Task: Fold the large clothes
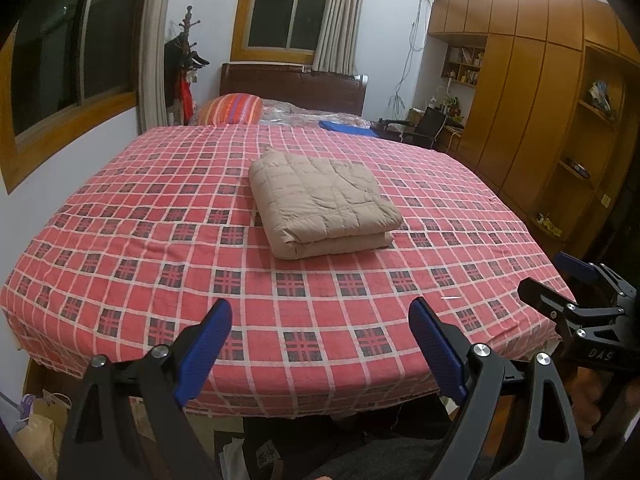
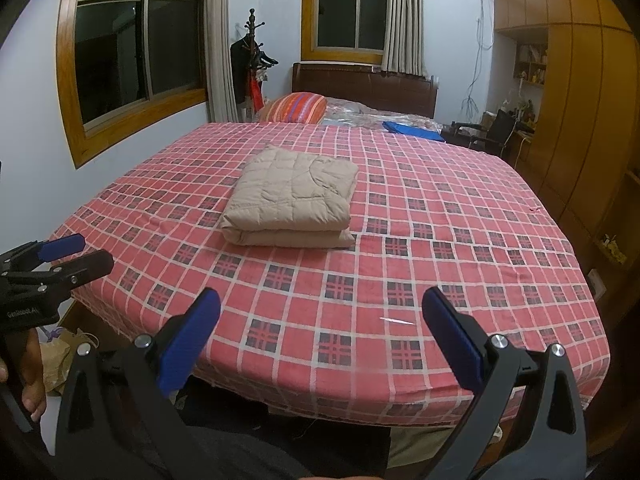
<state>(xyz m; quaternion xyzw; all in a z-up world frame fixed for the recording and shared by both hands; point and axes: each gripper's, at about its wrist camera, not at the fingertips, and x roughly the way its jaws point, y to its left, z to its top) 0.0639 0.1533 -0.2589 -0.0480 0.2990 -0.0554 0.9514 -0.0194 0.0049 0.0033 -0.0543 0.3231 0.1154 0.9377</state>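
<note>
Folded beige jacket (image 1: pixel 322 204) lies on bed (image 1: pixel 160 248); left gripper (image 1: pixel 320 344) and right gripper (image 2: pixel 322 338) both spread wide, empty.

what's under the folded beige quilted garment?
The folded beige garment lies directly on the red plaid bedspread. Anything between its layers or beneath it is covered. Both hand-held grippers are clear of it.

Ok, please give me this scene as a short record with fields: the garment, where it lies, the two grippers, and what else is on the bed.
garment: beige quilted jacket, folded into a thick rectangle
place: middle of the bed, on the red checked sheet
left gripper: open, holding nothing, above the near edge of the bed
right gripper: open, holding nothing, above the near edge of the bed
contact: neither gripper touches the jacket
far end of bed: striped pillow, blue flat item
</note>
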